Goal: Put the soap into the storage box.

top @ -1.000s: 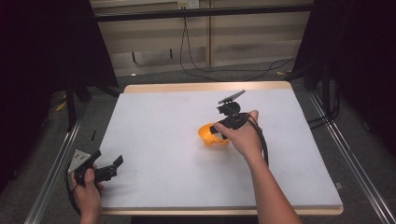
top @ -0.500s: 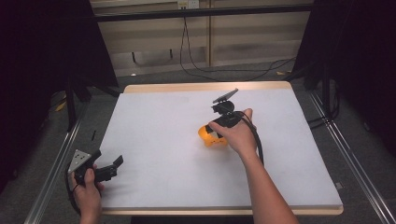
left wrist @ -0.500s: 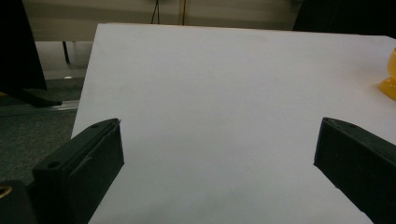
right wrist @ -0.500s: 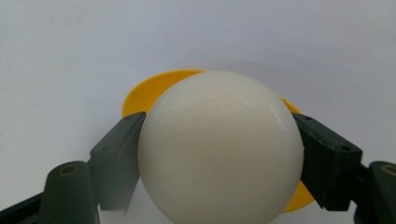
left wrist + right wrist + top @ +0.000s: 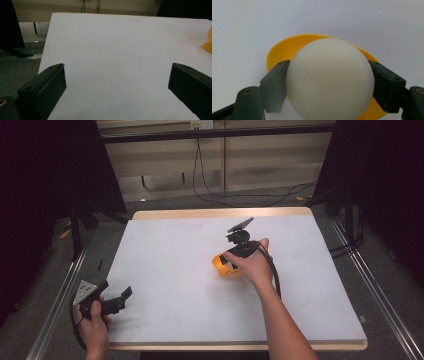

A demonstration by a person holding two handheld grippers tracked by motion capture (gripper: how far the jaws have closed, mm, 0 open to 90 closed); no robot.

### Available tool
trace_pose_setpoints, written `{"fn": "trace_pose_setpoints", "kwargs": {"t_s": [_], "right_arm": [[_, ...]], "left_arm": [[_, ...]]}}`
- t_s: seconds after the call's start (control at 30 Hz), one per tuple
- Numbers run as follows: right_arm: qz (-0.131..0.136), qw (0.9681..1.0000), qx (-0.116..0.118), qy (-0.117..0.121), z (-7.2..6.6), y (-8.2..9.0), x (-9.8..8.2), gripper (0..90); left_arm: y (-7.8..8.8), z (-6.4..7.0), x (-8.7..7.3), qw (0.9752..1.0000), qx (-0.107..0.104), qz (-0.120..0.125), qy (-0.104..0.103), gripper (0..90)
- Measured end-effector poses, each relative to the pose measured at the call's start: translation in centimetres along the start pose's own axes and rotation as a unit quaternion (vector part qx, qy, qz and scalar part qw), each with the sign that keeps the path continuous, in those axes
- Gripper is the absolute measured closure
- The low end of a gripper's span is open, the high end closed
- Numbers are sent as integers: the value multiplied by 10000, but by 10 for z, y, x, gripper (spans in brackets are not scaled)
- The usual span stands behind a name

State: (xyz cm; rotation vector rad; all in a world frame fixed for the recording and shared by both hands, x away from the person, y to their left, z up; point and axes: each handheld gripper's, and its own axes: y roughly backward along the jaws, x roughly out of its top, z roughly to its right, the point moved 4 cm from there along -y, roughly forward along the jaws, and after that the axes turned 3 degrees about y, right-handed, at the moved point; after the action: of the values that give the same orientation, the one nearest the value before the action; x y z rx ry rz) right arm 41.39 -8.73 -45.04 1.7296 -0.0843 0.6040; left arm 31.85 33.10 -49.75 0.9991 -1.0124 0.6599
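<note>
You've eased your right gripper (image 5: 226, 261) a touch left over the yellow bowl (image 5: 218, 266) — ball (image 5: 329, 80) clamped throughout.

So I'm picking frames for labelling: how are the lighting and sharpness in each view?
High view: table evenly lit, surroundings dark. Left gripper view: sharp, no glare. Right gripper view: white ball bright and slightly soft, held in the right hand-held gripper over the yellow bowl.
</note>
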Motion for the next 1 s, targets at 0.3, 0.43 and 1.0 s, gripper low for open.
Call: {"fn": "trace_pose_setpoints", "kwargs": {"t_s": [0.3,0.43,1.0], "right_arm": [[-72,10000,-39,-44,1,-5,-2,232],[-47,9999,-79,-73,1,-6,-3,210],[334,9991,34,-254,11,20,-6,141]], "left_arm": [[0,0,0,10000,1,-4,-1,13],[0,0,0,10000,0,0,0,13],[0,1,0,10000,-19,-21,24,13]]}}
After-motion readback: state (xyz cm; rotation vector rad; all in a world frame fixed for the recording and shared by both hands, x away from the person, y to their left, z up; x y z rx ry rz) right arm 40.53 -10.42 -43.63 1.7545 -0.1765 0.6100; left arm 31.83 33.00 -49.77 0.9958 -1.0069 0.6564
